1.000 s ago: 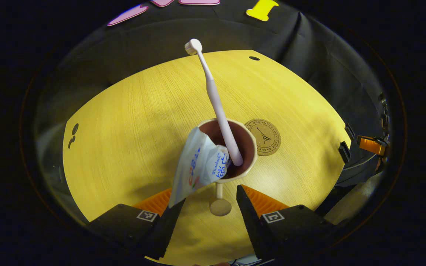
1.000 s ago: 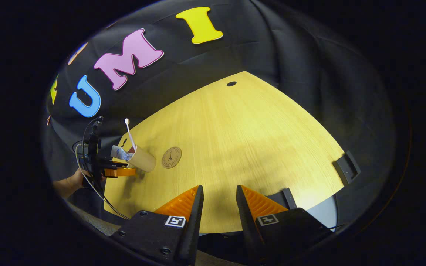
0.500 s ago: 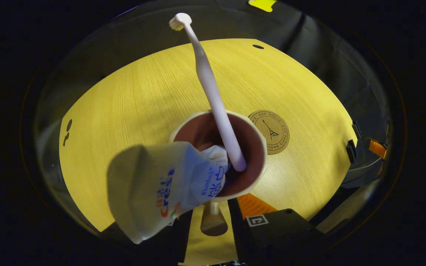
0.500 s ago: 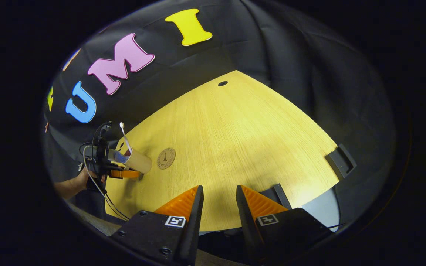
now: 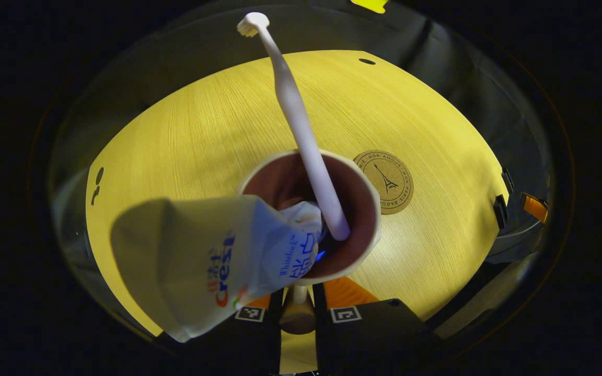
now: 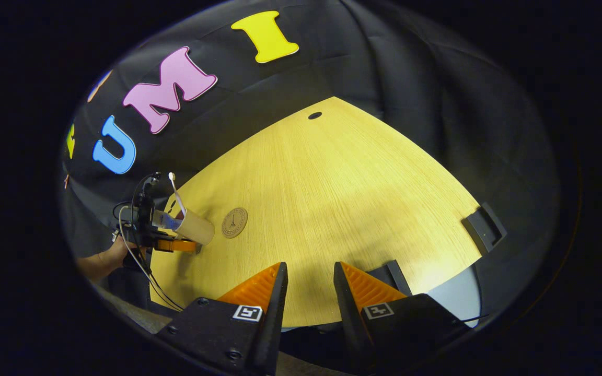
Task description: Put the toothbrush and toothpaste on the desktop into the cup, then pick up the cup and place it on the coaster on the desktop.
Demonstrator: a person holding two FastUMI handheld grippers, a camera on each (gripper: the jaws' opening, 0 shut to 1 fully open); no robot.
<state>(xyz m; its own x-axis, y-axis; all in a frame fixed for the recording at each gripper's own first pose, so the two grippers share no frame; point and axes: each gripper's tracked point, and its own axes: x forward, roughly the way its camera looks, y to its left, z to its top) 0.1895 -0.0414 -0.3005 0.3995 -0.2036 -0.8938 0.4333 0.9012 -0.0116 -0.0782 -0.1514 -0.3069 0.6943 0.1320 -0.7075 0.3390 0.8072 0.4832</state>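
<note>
In the left gripper view, the left claw [image 5: 297, 313] is squeezing together on the cup's handle [image 5: 298, 308]. The cup [image 5: 356, 250] is sitting just ahead of the claw, close up. The toothbrush [image 5: 293, 112] is standing inside it and leaning away, and the toothpaste [image 5: 201, 261] is flopping out toward the claw's left. The coaster [image 5: 383, 174] is lying ahead and to the right, near the cup, so the trip looks short.

In the right gripper view, the right claw [image 6: 309, 284] is holding nothing, its fingers a little apart, waiting over the table [image 6: 343, 209]. The cup is far off to its left.
</note>
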